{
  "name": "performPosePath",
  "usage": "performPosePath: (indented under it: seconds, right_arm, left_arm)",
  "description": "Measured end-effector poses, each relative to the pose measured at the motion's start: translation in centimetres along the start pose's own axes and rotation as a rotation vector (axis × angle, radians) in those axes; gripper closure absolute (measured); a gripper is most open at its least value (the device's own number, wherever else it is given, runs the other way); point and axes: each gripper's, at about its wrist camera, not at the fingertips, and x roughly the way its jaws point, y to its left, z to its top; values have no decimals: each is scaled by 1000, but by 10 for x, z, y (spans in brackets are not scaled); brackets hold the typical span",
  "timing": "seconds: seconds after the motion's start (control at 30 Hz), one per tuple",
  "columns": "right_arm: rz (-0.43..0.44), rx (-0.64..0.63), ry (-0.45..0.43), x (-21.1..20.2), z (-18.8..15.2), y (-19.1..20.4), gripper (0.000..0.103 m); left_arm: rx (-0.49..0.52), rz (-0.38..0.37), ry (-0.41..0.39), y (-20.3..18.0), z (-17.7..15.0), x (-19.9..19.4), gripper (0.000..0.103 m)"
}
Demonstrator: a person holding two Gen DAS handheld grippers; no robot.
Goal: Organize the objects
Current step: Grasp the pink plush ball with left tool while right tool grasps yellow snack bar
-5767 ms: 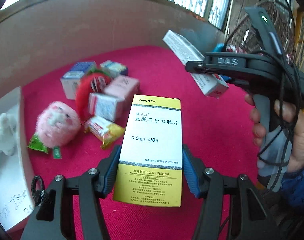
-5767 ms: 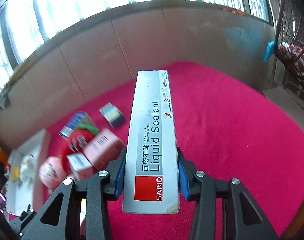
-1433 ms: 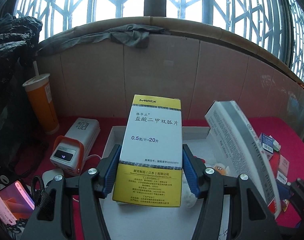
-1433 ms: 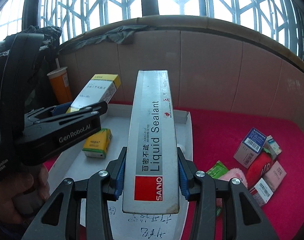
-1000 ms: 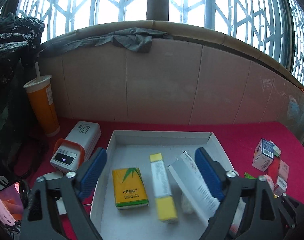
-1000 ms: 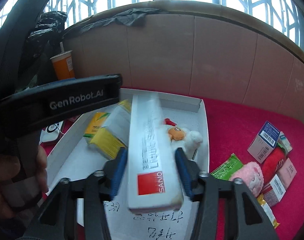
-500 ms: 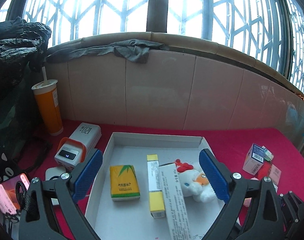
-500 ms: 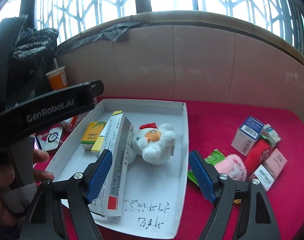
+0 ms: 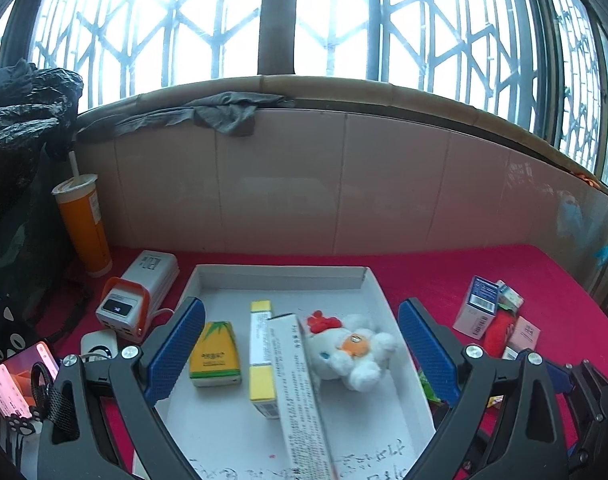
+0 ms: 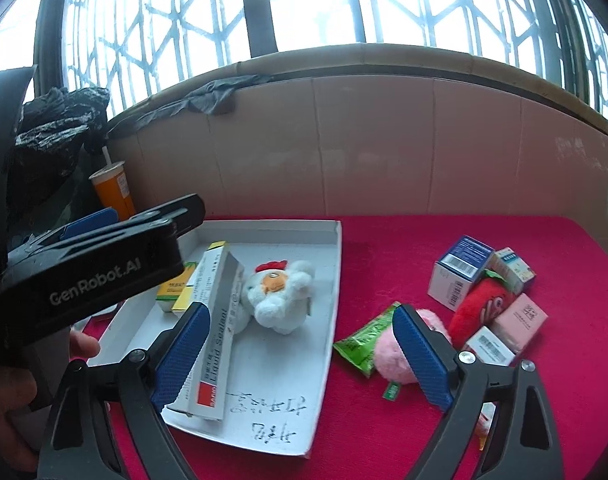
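So both of our grippers are empty right now. The left gripper (image 9: 300,354) has its fingers spread wide with nothing between the pads, and the right gripper (image 10: 302,356) has just been opening its fingers, again with nothing pinched between them. Both hang over the near end of the white tray (image 10: 336,264), which sits on the red bench (image 10: 444,240).

The sealant box (image 10: 216,344) lies in the tray, partly propped on the yellow medicine box (image 9: 262,356), with the plush chicken (image 10: 282,294) right beside it.

What matters for the next grab, we reckon: the leftover pile sits off to the right of the tray, so the right gripper is nearer. The pink plush (image 10: 392,354) is just past its right finger, and the blue box (image 10: 460,270) and pink box (image 10: 522,320) lie further right
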Motion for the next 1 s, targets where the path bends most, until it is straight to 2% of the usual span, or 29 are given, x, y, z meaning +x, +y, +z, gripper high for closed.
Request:
performPosePath:
  seconds: [0.17,0.3,0.37,0.57,0.73,0.87,1.0]
  right_arm:
    - [-31,39,-5,-7,-3,-22,7]
    - [-56,65,-9,-12,-7,-43,0]
    - [-71,79,-13,-15,-11,-55,0]
    - [-136,151,-3,-28,-21,-111,0]
    - [-182,178,41,-33,-35,-155,0]
    - [-166,218,122,-26,-54,-181,0]
    - [-87,201,180,-15,-66,-185,0]
  left_arm:
    - [27,-16,12,-17,-3,0,6]
    - [55,-29,14,-29,-4,-1,6]
    - [65,-34,15,-33,-4,-1,5]
    - [76,-42,41,-43,-10,5,5]
    - [103,-85,85,-60,-16,14,5]
    - [151,-144,139,-81,-24,23,5]
    - [235,-206,213,-102,-37,37,5]
